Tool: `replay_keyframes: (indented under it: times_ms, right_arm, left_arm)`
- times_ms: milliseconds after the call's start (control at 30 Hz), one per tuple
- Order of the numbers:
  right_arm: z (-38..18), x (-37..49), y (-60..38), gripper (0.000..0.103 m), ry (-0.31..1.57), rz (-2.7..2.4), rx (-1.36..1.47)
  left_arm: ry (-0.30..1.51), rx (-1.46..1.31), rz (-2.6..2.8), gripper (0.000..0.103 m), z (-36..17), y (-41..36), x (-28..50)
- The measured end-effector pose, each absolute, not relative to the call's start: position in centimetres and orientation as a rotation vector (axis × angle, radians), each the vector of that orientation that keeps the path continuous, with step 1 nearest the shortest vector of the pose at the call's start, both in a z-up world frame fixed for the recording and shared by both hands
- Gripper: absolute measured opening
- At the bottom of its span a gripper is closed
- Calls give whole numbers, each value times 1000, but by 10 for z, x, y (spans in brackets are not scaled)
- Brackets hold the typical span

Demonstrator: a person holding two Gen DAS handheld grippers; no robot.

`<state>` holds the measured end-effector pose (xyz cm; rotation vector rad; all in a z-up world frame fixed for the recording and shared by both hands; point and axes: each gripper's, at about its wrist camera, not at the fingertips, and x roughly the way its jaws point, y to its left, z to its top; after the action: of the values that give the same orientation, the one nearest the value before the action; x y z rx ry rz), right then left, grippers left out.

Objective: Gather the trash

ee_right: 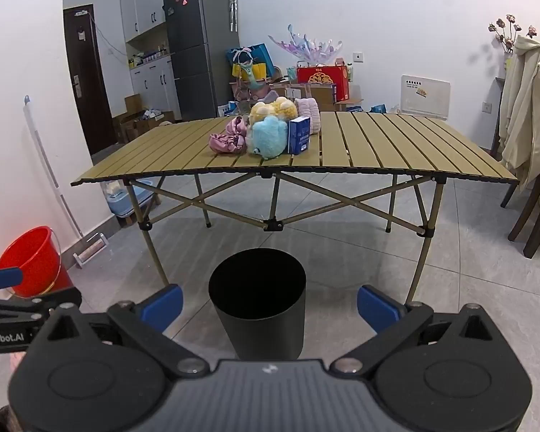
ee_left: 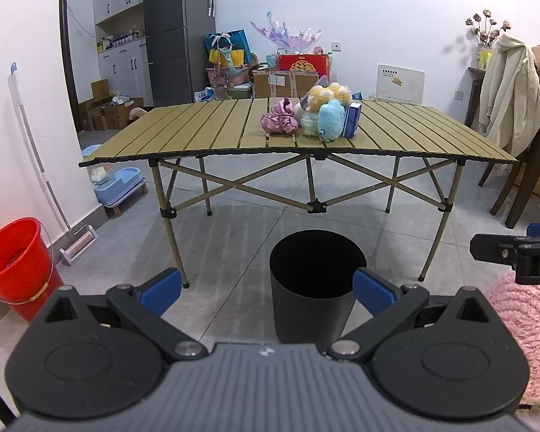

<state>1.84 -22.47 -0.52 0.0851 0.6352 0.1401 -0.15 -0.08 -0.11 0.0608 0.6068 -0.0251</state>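
Observation:
A black round bin [ee_left: 315,280] stands on the floor in front of a folding slat table [ee_left: 205,133]; it also shows in the right wrist view [ee_right: 258,298]. On the table lies a pile: a pink crumpled cloth [ee_left: 279,119], a yellow plush [ee_left: 329,95], a light-blue plush [ee_left: 331,120] and a blue box [ee_left: 352,118]. The same pile shows in the right wrist view, with the blue plush [ee_right: 268,136] and blue box [ee_right: 299,135]. My left gripper [ee_left: 266,288] is open and empty, low and well short of the table. My right gripper [ee_right: 268,304] is open and empty beside it.
A red bucket [ee_left: 16,259] and a mop [ee_left: 43,172] stand at the left wall. A pet feeder [ee_left: 118,183] sits under the table's left end. A wooden chair with a cream jacket [ee_left: 511,97] is at the right. A pink fluffy rug [ee_left: 525,327] lies at the lower right.

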Motion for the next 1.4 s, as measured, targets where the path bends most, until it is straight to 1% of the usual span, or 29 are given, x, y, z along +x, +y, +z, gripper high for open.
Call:
replay_keyframes:
  times_ms: [1400]
  right_arm:
    - [-3, 19, -225, 103, 626, 142, 89]
  left_arm:
    - [606, 59, -26, 103, 1, 0, -2]
